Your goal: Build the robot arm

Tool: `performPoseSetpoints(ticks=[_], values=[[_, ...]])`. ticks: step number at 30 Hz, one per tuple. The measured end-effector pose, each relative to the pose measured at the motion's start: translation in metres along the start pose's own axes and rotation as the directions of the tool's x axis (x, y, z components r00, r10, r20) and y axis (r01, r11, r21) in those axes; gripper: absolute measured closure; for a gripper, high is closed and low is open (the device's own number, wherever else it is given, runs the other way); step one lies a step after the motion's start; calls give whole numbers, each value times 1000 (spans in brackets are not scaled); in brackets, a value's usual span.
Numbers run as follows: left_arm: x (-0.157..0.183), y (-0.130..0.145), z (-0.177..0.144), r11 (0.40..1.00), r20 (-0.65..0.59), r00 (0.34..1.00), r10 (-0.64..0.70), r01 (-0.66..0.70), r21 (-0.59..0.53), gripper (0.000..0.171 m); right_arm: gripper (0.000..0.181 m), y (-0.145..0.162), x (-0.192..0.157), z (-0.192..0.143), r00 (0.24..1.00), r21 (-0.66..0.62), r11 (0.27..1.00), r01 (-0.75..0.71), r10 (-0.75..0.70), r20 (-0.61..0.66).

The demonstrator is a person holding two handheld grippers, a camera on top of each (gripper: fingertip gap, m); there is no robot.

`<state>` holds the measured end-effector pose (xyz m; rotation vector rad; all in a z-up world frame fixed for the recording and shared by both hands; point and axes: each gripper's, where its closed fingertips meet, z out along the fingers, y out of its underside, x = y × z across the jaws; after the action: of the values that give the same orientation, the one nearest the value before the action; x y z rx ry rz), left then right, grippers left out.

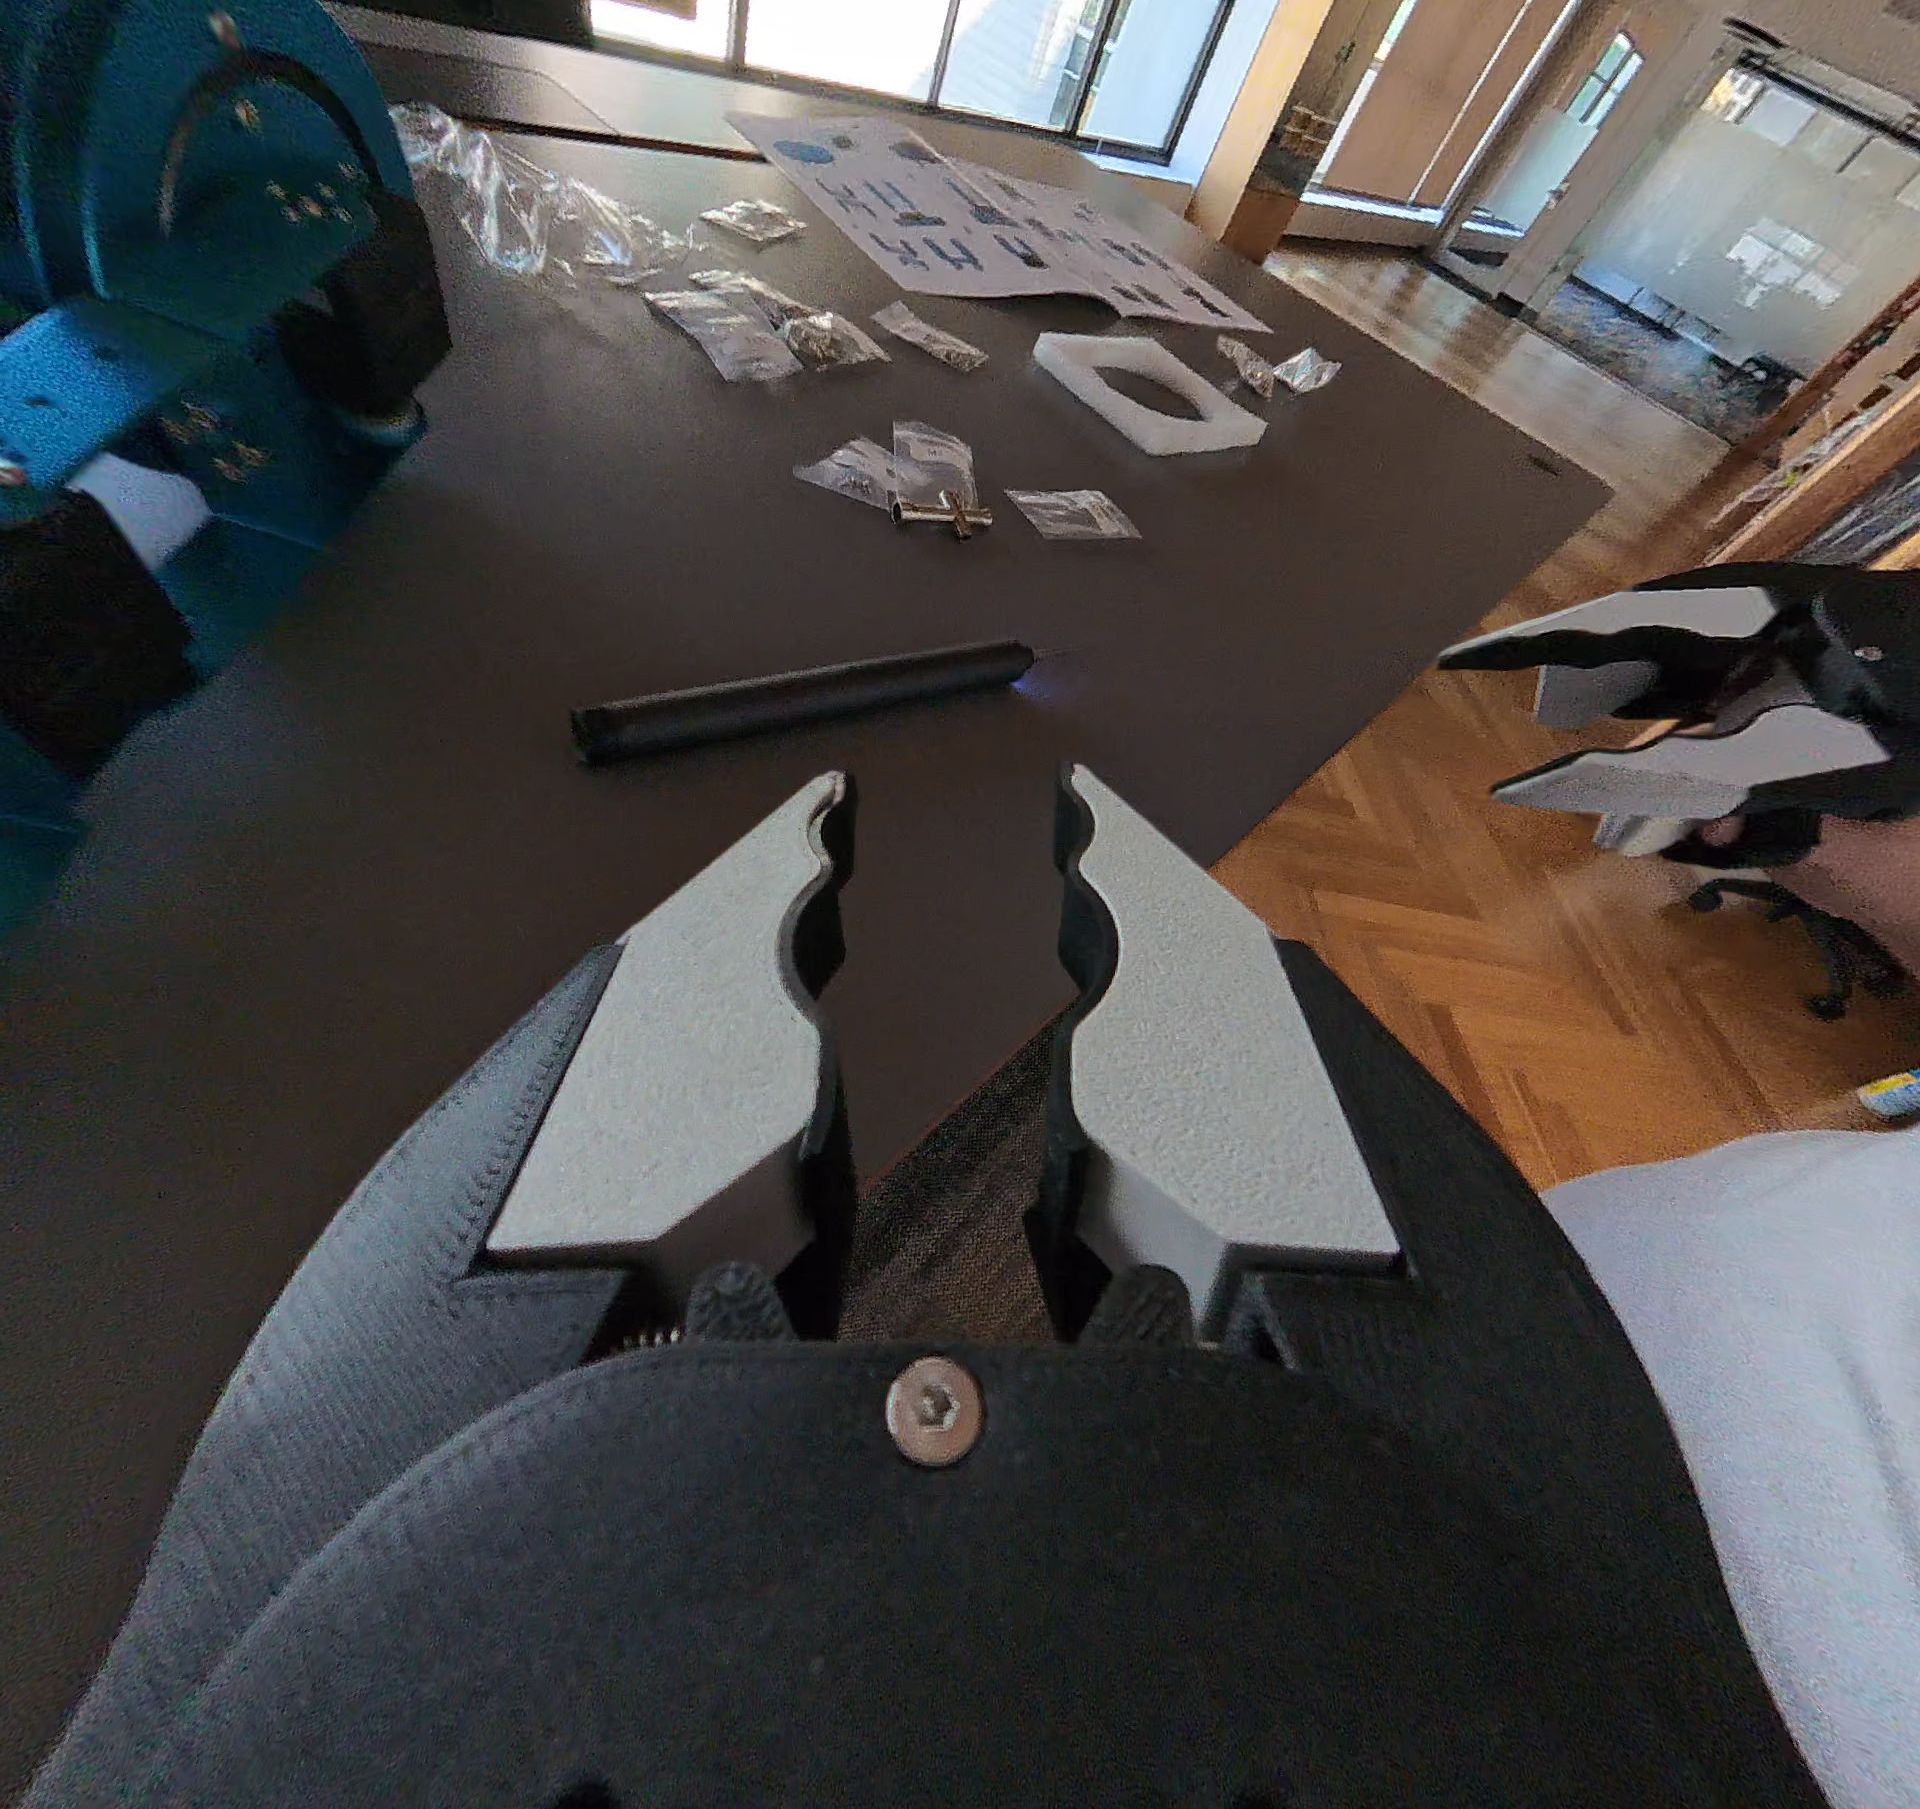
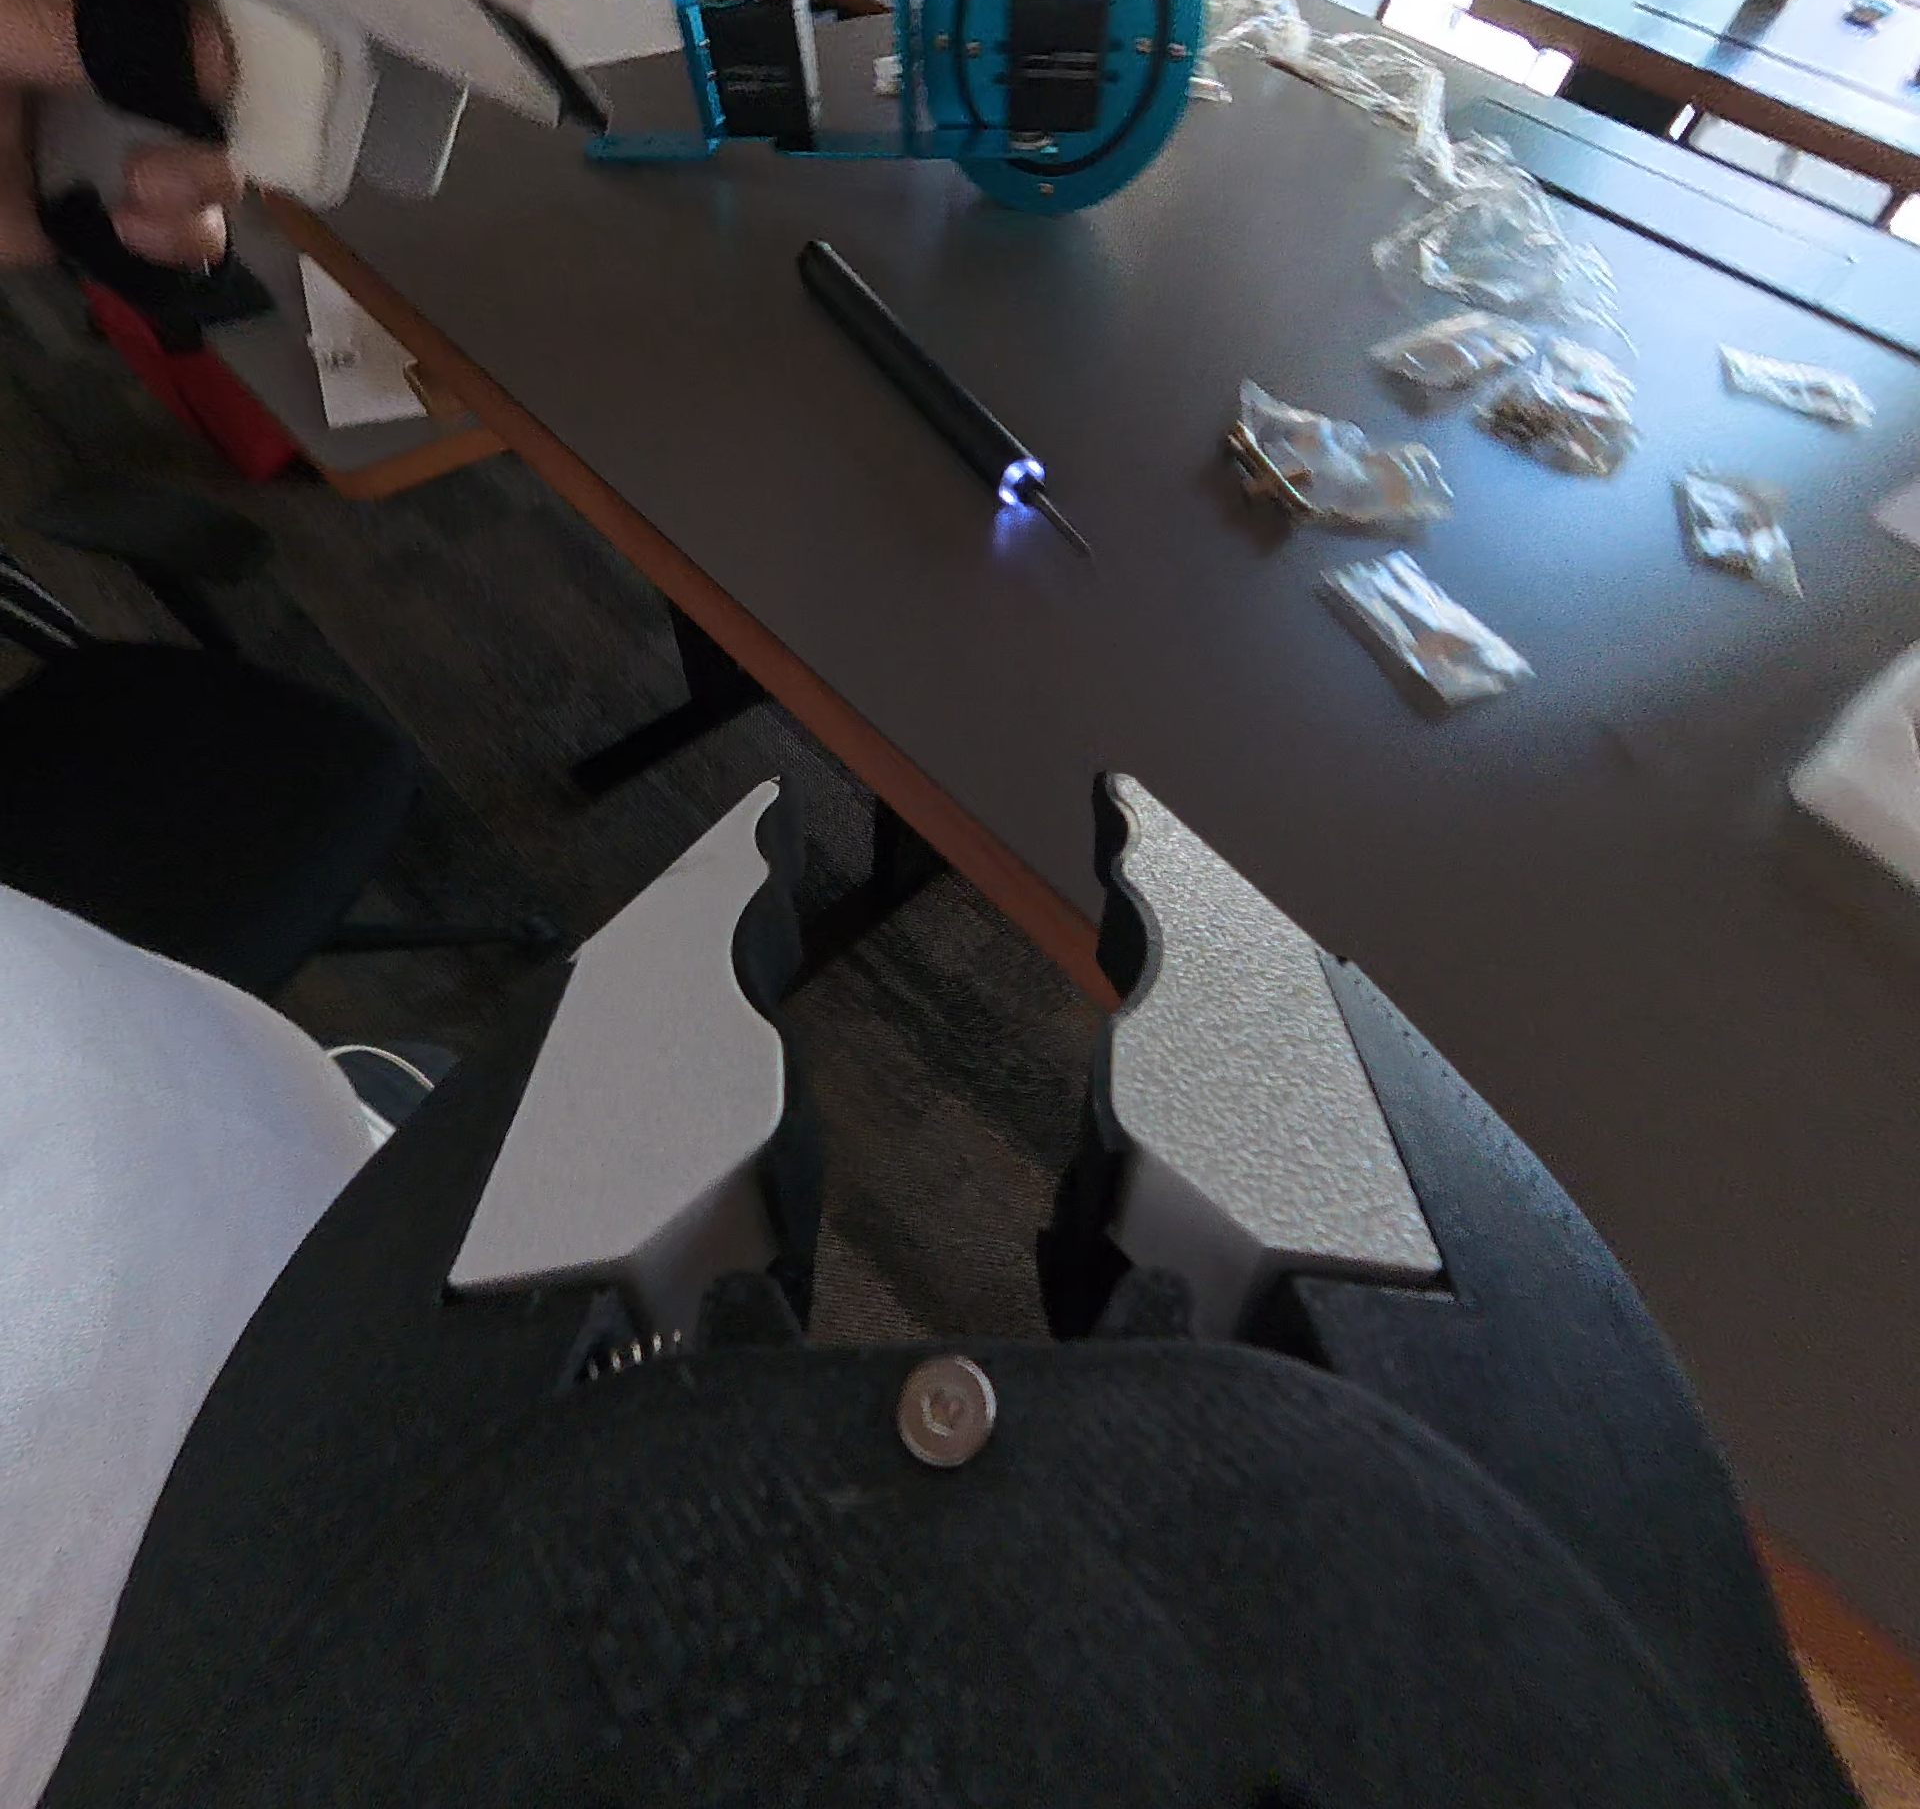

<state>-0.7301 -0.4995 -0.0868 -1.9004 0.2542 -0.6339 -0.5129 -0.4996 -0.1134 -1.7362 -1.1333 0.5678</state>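
Our left gripper [image 1: 954, 793] hovers over the surface [image 1: 416, 928], fingers apart and empty, near a black driver [image 1: 800, 699]. Our right gripper [image 2: 940, 793], likewise spread and empty, hangs at the surface's edge.

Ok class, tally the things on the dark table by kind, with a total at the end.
Blue assembly: 1
Screwdriver: 1
Foam frame: 1
Printed sheet: 1
Metal key: 1
Clear wrap: 1
Small bags: about 10, since some overlap
Total: about 16
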Motion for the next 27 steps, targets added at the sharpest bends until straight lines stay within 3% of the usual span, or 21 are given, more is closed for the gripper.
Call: performPoseSetpoints(ticks=[4,8,13,17,20,24,27], values=[[16,15,15,998,47,997,-65,66,-22,136,125,24,16,-44,987,-17,988,-154,155,41],[23,14,18,995,65,993,-103,102,22,138,128,41,36,-57,997,-12,997,-74,74,-23],[20,11,18,995,89,991,-98,98,0,141,125,28,24,-38,975,46,976,-213,210,73],[10,4,13,998,122,991,-61,59,20,143,118,31,21,-10,985,-17,992,-127,128,115],[-8,3,15,999,121,992,-34,32,17,147,117,14,29,10,989,10,996,-93,91,120],[-24,-15,28,998,32,998,-59,58,23,147,128,-17,35,28,992,90,992,-87,79,95],[-36,-26,37,998,-5,1000,-26,26,52,148,136,-23,50,43,999,90,995,-40,36,35]])
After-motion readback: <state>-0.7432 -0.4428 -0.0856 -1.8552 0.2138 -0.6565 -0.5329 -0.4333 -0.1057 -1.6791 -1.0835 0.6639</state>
